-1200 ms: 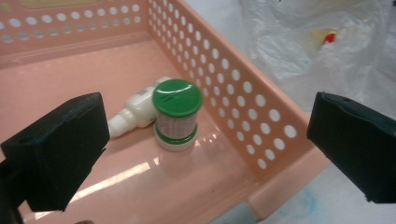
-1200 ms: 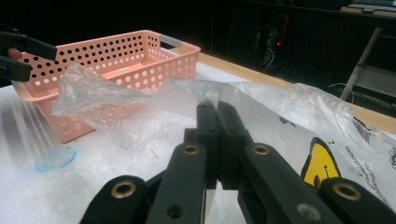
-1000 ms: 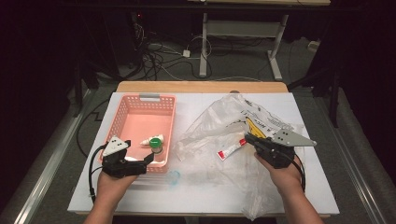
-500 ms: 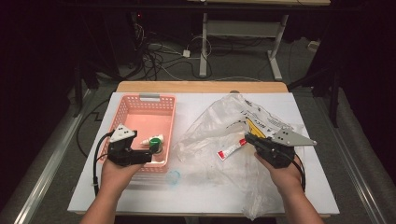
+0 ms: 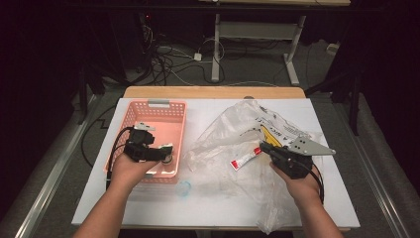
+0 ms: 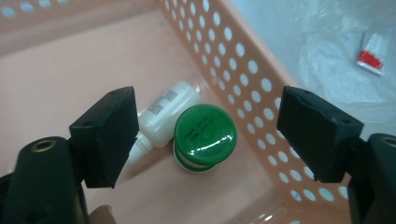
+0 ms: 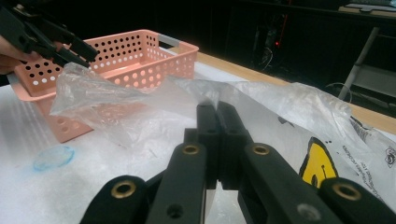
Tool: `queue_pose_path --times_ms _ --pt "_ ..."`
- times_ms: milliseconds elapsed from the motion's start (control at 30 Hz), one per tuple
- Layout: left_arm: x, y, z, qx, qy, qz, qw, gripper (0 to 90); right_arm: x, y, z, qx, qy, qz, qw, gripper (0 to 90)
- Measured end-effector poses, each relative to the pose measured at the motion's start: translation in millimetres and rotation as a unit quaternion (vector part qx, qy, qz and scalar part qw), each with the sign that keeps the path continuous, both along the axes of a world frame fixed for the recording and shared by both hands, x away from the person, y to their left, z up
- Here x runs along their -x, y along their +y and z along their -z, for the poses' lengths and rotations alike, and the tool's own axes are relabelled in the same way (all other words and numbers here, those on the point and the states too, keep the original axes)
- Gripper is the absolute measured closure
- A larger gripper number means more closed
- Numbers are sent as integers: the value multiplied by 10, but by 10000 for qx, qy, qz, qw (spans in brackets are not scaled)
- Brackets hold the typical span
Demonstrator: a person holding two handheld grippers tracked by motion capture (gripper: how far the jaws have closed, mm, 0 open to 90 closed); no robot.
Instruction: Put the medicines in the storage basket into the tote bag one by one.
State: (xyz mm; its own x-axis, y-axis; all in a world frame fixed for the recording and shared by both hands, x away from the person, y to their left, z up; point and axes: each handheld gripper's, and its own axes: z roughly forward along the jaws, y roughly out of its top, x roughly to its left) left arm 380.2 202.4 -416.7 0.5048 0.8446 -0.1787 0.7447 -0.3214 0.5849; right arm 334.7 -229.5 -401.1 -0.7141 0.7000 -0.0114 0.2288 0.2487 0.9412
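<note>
The green-capped jar [image 6: 204, 138] now lies inside the pink basket [image 5: 130, 119], near its front corner by the perforated side wall, free between the jaws of the left gripper [image 6: 205, 135], which stand apart on either side without touching it. A second ago that gripper held it over the basket's near rim; since then the gripper has moved in over the basket and its jaws have just been closing a little from their widest, around nothing. The drop looks done. The jar's cap faces up toward the gripper's camera, its axis near upright, while the white bottle [image 6: 164, 113] touching it lies flat, nozzle toward the near wall. Farther right, the right gripper [image 5: 264, 147] pinches the clear plastic bag [image 5: 223, 134], jaws closed; the red-and-white tube [image 5: 245, 158] waits there
</note>
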Motion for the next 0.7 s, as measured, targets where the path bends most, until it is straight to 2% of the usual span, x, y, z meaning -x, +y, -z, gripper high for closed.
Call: queue_pose_path --times_ms 67,300,367,500,600,700 --pt "-49 -14 6 -79 117 -16 9999 210 5 -7 -5 4 -1 3 10000 900" --pt "-157 -92 56 -351 493 208 9980 304 10 -17 -14 -6 -18 14 10000 900" --pt "-178 -126 74 -485 620 266 9965 308 7 -16 -12 3 -29 12 10000 900" --pt "-214 -185 112 -719 870 374 9929 389 10 -17 -15 -13 -16 26 10000 900" --pt "-245 -191 137 -751 1032 357 9912 438 13 -21 -21 -21 -21 26 10000 900" --pt "-255 -206 153 -796 1093 384 9901 481 14 -23 -21 -19 -19 27 10000 900"
